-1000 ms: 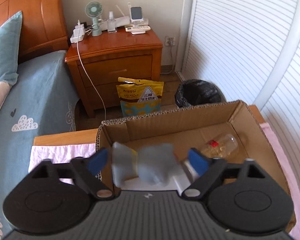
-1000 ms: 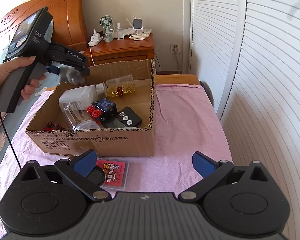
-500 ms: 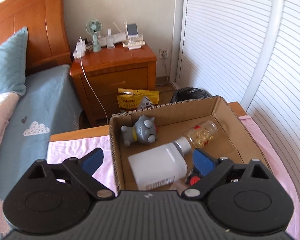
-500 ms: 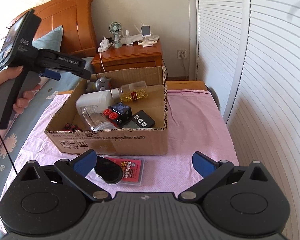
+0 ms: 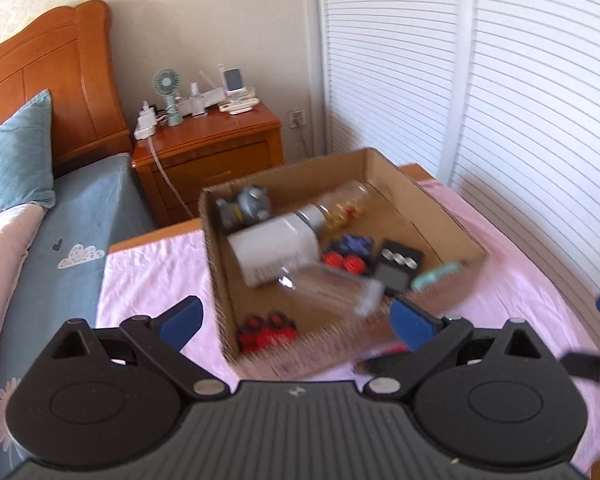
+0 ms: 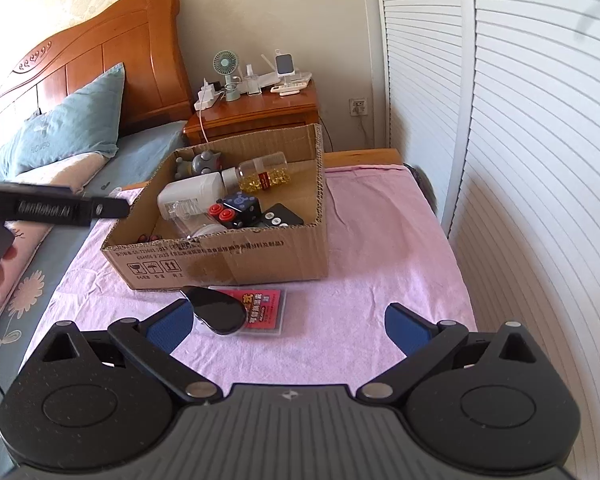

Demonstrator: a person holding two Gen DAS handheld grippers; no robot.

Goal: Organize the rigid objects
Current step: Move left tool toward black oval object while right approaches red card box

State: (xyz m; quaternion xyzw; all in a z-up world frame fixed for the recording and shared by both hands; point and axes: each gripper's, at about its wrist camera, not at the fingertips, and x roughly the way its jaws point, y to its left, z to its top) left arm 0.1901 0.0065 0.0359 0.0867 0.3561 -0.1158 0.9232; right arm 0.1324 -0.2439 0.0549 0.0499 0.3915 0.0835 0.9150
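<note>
Left wrist view first: my left gripper (image 5: 296, 320) has its jaws spread wide with nothing between the pads; they have just been opening. A second ago a grey toy sat between them over the box; that grey toy (image 5: 252, 204) now lies in the far left corner of the cardboard box (image 5: 216, 264), and the gripper has drawn back toward the near rim, so more of the bed and room shows.

My right gripper (image 6: 286, 322) also stands wide open and holds nothing. Just ahead of its left pad a black oval case (image 6: 216, 309) lies on a red card pack (image 6: 266, 306), both on the pink cloth (image 6: 380, 240) in front of the box.

Inside the box, beside the toy, lie a white bottle (image 6: 190, 196), a clear bottle of yellow capsules (image 6: 266, 174), a dark blue cube (image 6: 240, 208) with red buttons (image 6: 222, 213), a black remote (image 6: 282, 218), a clear container near the front wall and small red pieces in the near left corner.

Bare pink cloth stretches right of the box toward the slatted doors (image 6: 520, 140). On the left the cloth ends at the bed (image 5: 72, 240); behind the box stands the nightstand (image 6: 260, 112).
</note>
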